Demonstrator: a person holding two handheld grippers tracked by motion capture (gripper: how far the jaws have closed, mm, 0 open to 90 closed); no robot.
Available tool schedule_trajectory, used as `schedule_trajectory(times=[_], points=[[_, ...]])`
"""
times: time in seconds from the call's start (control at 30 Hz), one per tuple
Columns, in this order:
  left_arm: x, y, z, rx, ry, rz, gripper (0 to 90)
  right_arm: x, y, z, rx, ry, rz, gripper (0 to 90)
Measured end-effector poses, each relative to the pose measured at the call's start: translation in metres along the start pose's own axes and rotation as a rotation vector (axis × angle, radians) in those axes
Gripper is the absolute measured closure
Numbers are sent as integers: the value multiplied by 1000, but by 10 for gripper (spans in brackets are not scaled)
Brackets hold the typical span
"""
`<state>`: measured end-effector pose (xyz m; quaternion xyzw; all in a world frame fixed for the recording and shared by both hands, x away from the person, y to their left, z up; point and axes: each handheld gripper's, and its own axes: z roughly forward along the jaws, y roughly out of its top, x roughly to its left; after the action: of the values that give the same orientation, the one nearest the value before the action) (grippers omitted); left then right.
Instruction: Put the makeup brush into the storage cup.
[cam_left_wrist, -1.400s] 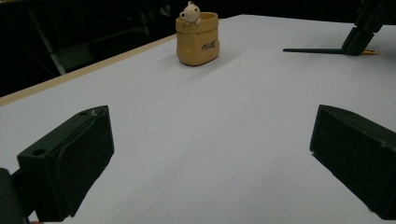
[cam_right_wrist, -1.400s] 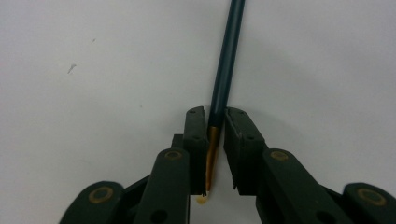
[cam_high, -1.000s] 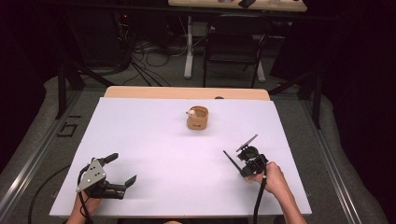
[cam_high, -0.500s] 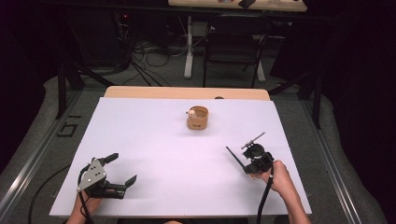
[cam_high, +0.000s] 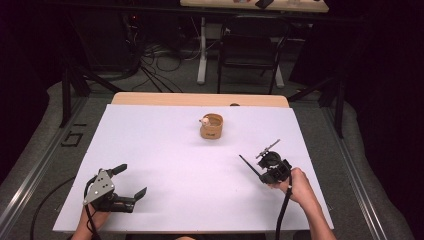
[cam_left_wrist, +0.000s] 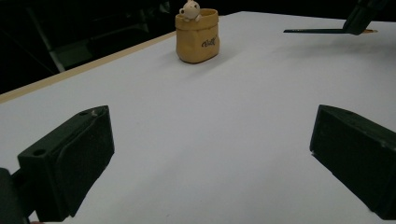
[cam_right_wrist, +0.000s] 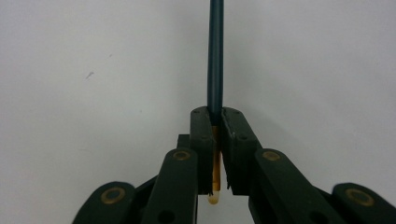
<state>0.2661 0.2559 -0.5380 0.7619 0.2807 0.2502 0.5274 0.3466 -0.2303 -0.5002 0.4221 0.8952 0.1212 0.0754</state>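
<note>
A tan pouch-shaped holder (cam_high: 211, 126) with a small white figure on its rim stands at the far middle of the white table; the left gripper view has the holder (cam_left_wrist: 197, 35) ahead. My right gripper (cam_high: 263, 176) is at the near right, shut on a thin dark stick (cam_high: 248, 165) that points left and away. In the right gripper view the jaws of my right gripper (cam_right_wrist: 215, 116) clamp the stick (cam_right_wrist: 215, 56) near its amber end. My left gripper (cam_high: 131, 181) rests at the near left, open with nothing between its jaws (cam_left_wrist: 210, 158). From there the stick (cam_left_wrist: 322, 31) lies level at the top right.
The white table sheet (cam_high: 165, 150) lies on a wooden top whose far edge (cam_high: 200, 99) shows. Beyond it stand a chair (cam_high: 250, 50) and cables on the floor. A rail (cam_high: 30, 170) runs along the left side.
My right hand has shifted slightly to the right with the stick still in its grip. The left gripper has stayed where it was.
</note>
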Motion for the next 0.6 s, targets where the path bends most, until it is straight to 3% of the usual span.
schedule_trajectory(times=[0.07, 0.2, 0.53, 0.6], points=[[0, 0, 0, 0, 0, 0, 0, 1, 1, 0, -5, 2, 2, 840], [0, 0, 0, 0, -3, 2, 0, 7, 8, -3, -14, 2, -41, 841], [-1, 0, 0, 0, -4, 6, 0, 16, 21, -8, -43, -10, -99, 840], [0, 0, 0, 2, -4, 12, 0, 17, 23, -7, -67, -1, -110, 840]])
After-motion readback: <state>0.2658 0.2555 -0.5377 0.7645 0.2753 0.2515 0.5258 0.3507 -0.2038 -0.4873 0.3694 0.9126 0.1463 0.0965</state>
